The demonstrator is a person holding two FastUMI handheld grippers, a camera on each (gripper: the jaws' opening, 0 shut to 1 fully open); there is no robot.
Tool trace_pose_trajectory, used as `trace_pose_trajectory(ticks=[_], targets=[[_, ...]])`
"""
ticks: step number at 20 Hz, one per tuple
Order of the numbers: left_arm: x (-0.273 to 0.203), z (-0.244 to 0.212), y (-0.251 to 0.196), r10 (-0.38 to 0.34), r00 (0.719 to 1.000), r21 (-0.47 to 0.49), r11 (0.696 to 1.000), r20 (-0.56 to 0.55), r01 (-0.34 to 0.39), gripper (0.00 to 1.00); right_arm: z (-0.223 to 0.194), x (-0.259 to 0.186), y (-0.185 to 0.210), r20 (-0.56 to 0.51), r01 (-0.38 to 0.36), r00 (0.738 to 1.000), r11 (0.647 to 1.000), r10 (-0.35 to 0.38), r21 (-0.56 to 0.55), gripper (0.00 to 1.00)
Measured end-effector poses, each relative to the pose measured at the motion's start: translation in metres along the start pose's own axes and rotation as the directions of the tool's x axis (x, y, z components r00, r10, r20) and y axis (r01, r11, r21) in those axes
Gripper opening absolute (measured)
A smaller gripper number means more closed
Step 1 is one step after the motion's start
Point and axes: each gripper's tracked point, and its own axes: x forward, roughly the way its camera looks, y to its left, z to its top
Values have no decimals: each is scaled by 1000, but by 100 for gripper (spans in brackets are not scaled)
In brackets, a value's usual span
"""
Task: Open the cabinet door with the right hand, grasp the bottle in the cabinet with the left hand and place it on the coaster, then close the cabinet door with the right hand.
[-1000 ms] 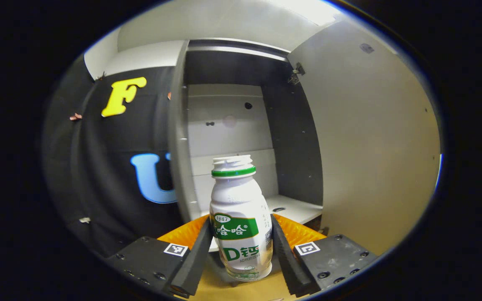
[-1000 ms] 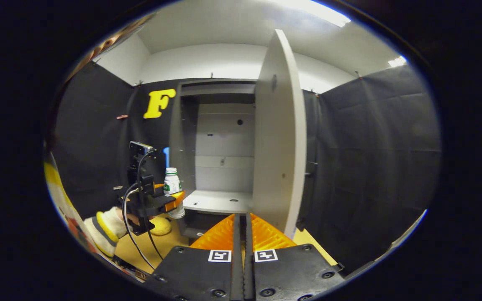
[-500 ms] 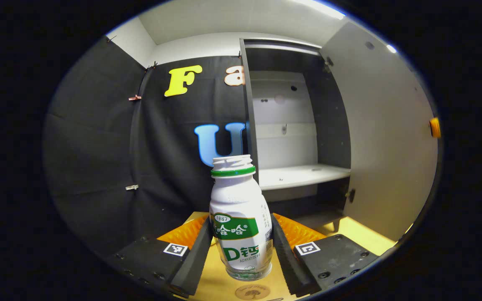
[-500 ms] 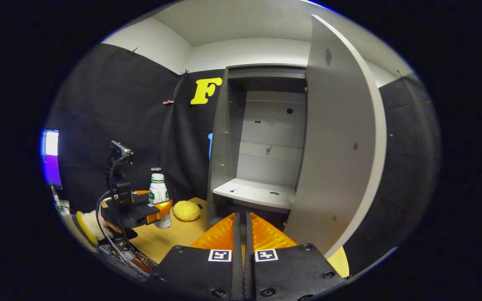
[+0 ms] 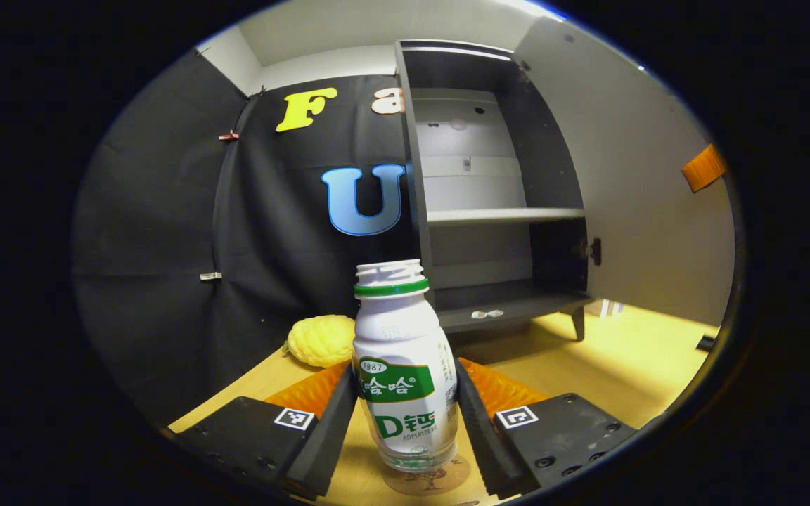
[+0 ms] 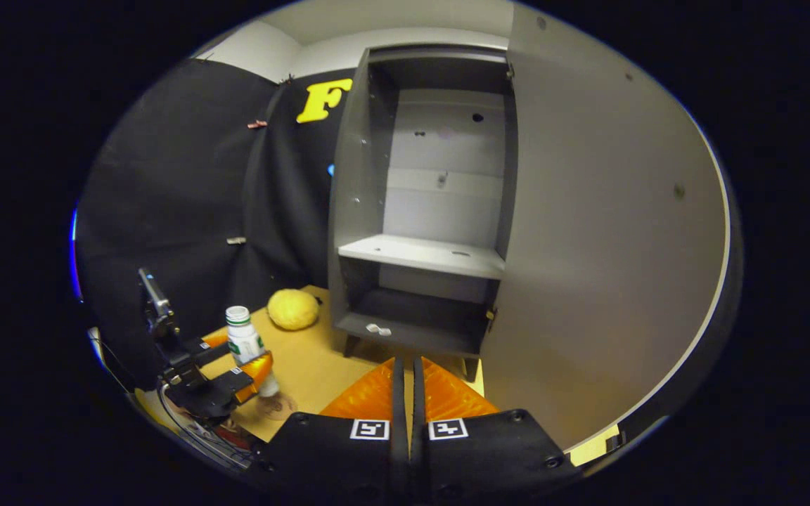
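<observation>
We have brought the bottle (image 5: 405,365) down from the cabinet (image 5: 489,211); our left gripper (image 5: 405,422) clamps it just over the coaster (image 5: 426,478), ready to release. Our right gripper (image 6: 405,393), closed and empty, waits near the door (image 6: 602,232).

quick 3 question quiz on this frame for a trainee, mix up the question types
1. True or false: the cabinet door is shut.
2. Which thing lies on the table beside the cabinet?
A. a red cup
B. a yellow bumpy fruit-like thing
C. a folded towel
3. Fill in: the left gripper holds the bottle upright just above the ____.

Key
1. False: the door stands wide open, and the shelf inside is bare.
2. B
3. coaster. Whether the bottle's base touches it cannot be told. The right gripper has its fingers together on nothing.
</observation>
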Motion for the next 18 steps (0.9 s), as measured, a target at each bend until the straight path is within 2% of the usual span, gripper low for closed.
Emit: trace_pose_trajectory(ticks=[1, 4, 6, 10, 12, 13, 15, 18], targets=[[5, -9, -3, -13, 1000, 4, 1000, -12, 13, 79, -13, 7, -1, -29, 11, 1000, 1000, -11, 8, 6], [2, -34, -11, -43, 999, 11, 999, -21, 43, 79, -20, 20, 6, -58, 25, 998, 1000, -24, 14, 6], [-3, -43, -16, -63, 998, -12, 998, -17, 63, 80, -35, 27, 6, -86, 21, 996, 1000, -19, 22, 6], [-10, -46, -17, -43, 999, 3, 999, 6, 43, 81, -27, 38, 16, -78, -2, 997, 997, 8, 75, 6], [-13, -55, -16, -30, 1000, 7, 1000, -8, 30, 85, -28, 39, 21, -80, -16, 997, 997, 22, 77, 6], [-15, -56, -13, -17, 1000, 2, 1000, -13, 17, 91, -29, 40, 22, -89, -22, 996, 997, 28, 70, 6], [-16, -51, -11, -11, 1000, -10, 1000, -10, 11, 97, -27, 38, 24, -93, -26, 995, 998, 31, 49, 6], [-14, -21, -13, -25, 1000, 5, 1000, 15, 25, 96, -16, 35, 30, -84, -25, 996, 996, 32, 83, 6]])
